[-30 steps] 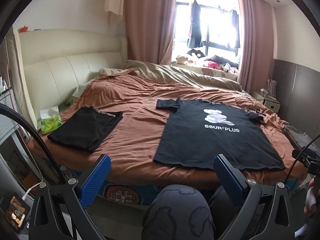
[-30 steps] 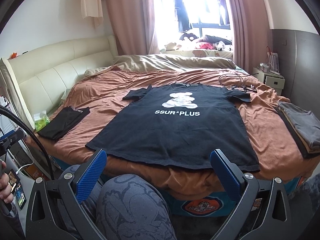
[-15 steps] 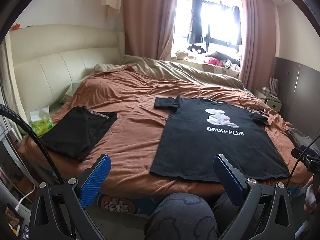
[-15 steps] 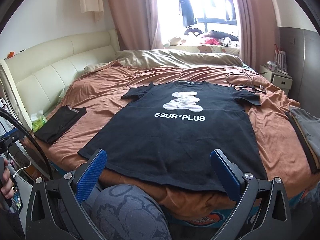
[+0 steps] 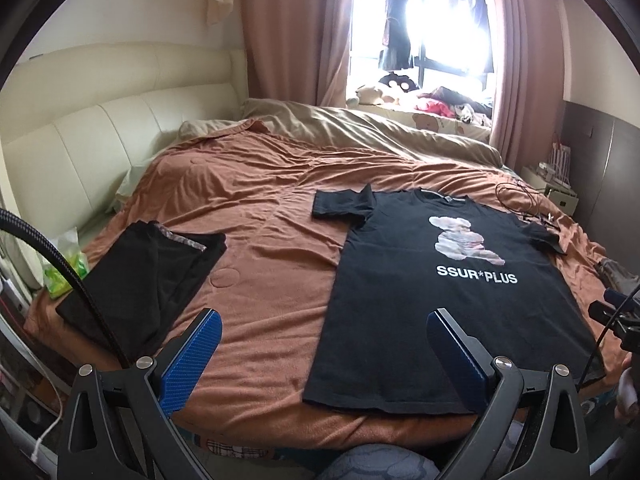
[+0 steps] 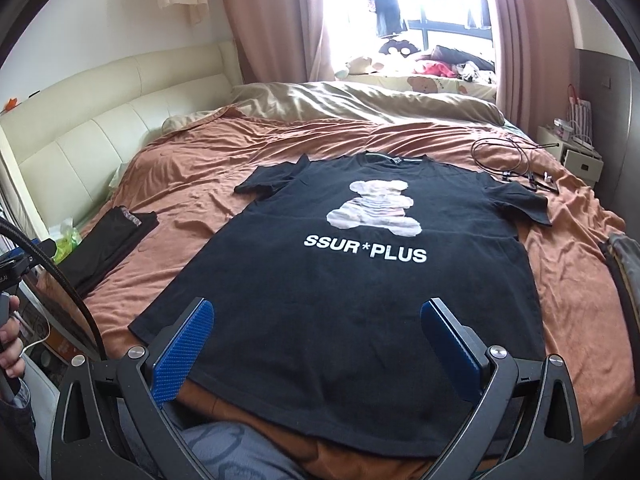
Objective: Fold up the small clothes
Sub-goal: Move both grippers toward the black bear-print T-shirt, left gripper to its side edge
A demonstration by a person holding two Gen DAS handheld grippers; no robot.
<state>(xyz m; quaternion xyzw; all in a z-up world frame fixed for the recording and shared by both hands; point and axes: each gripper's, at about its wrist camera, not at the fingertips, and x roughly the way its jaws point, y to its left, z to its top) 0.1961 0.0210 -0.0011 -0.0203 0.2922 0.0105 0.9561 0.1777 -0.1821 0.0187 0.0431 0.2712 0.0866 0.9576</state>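
You are holding both units spread wide above the near edge of the bed (image 5: 260, 216), gripping nothing. Left hand-held gripper (image 5: 324, 344) is hovering over bare brown cover; right hand-held gripper (image 6: 316, 334) is hanging over the hem of the black T-shirt (image 6: 360, 280), lying flat, print up. A folded black garment (image 5: 152, 276) is lying well apart, left. Grey folded items (image 6: 624, 264), possibly clothes, are sitting at the right edge.
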